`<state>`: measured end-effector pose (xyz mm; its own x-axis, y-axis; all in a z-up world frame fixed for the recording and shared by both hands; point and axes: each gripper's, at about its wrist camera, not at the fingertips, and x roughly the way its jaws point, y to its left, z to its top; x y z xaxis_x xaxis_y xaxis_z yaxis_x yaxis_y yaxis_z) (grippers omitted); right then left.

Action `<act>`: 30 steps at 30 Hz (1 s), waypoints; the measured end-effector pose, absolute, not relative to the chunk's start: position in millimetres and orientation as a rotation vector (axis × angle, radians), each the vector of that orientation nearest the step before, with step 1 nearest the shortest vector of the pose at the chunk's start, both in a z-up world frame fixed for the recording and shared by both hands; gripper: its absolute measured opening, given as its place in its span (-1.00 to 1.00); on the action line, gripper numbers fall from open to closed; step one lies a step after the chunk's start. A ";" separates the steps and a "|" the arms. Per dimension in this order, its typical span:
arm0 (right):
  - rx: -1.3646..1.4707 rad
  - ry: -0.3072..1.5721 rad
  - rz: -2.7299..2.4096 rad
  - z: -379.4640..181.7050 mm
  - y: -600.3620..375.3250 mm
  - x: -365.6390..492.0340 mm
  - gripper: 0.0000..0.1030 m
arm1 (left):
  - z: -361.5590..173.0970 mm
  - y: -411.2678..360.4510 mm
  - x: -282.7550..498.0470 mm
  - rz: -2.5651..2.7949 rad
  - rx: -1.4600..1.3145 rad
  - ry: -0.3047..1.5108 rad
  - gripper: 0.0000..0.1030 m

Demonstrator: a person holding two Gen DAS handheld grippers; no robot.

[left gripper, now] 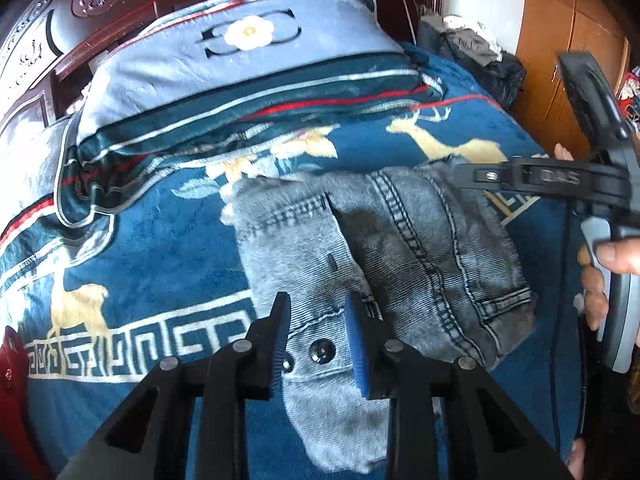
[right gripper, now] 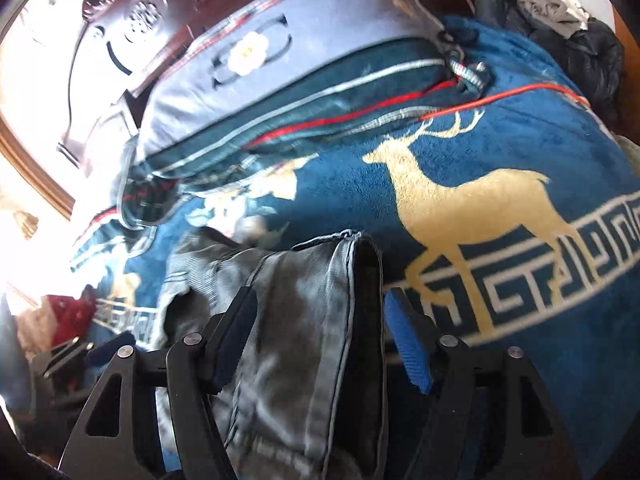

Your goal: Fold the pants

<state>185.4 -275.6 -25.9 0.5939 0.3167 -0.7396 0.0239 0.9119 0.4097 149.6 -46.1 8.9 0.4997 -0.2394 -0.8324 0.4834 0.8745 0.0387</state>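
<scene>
A blue bedspread (left gripper: pixel 168 248) with gold deer and a pale key-pattern border covers the bed and fills both views. On it, right under both tools, lie the grey jeans (left gripper: pixel 384 248), folded into a compact bundle.

The left gripper (left gripper: pixel 318 340) hovers over the waistband end. Its blue pads stand a little apart with denim and the metal button (left gripper: pixel 323 350) showing in the gap — the pads do not seem to press the cloth, so it looks released. Past its fingertips the bundle runs away and to the right; to the left of the fingers is bare bedspread, open room out to the border.

The right gripper (right gripper: pixel 320 336) has its fingers wide apart, straddling a folded edge of the jeans, with a clear gap between the cloth and the right-hand pad; it holds nothing. Right of those fingers the bedspread lies free, across the big deer.

Farther on, beyond the bundle, a folded quilt (left gripper: pixel 248 80) lies crosswise against the dark carved headboard (left gripper: pixel 80 0), closing off that side. A heap of dark clothes (left gripper: pixel 480 56) sits at the far right corner, by a wooden wardrobe (left gripper: pixel 568 40).
</scene>
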 end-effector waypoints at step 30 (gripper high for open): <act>0.370 1.066 0.238 -60.1 -243.5 103.6 -0.39 | -24.8 -24.6 115.6 -0.442 0.143 1.049 -0.12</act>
